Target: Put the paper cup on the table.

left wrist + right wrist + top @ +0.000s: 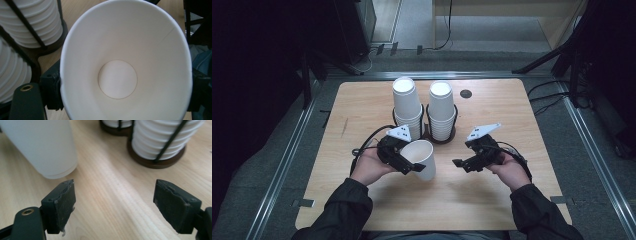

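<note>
Dark floor and a metal rail framed the wooden table [492, 190] where I worked, largest thing in front of me. At its far side stood two wire holders, each with a stack of upturned paper cups: the left stack [407, 107] and the right stack [441, 111], just beside each other.

Nearer to me, my left gripper [409, 160] had a single paper cup [422, 159] clamped across its wall near the rim, jaws set wide to span it, the cup tilted with its mouth toward me and its base low over the table. My right gripper [464, 164] stood with its jaws spread and nothing between them, a little apart from the cup's base.

I judged the step to be bringing the right gripper in on the cup's lower wall. Doing it well meant a gentle squeeze, since thin paper dents easily, and keeping the left grip steady.

From the left gripper's camera I saw straight down into the cup [117, 79], clean and empty inside, which the high camera did not give. From the right gripper's camera I saw the cup's base [53, 170] up to the left of the jaws, not yet between them.
</note>
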